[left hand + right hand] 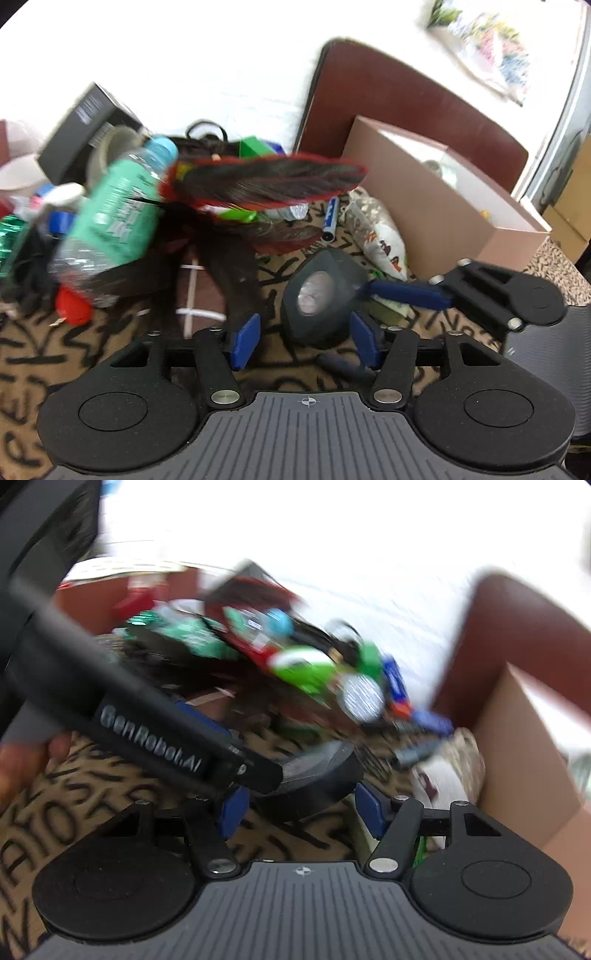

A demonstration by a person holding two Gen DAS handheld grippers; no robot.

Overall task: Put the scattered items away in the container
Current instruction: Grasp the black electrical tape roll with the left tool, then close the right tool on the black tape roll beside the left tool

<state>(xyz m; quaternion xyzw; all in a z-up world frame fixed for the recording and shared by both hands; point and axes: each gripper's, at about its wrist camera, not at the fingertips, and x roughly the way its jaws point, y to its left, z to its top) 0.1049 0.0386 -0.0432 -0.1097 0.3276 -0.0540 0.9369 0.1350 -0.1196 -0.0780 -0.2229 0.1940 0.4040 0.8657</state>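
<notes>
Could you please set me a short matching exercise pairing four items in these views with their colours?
Items:
1. tape roll
2. box
3. bottle cap
4. gripper pads

Colours:
A. light blue
B. dark grey
C. dark blue
D. pinkish brown

Pairs: 1-B, 2-D, 3-A, 4-C

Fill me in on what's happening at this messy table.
A person is tidying clutter with a hand-held gripper in each hand. Both are open and close around a dark roll of tape on the patterned tablecloth: the left hand-held gripper straddles it, and the right hand-held gripper reaches it from the side. Neither has clamped it. The brown box stands open to the right; a green-labelled bottle and other items remain scattered.
</notes>
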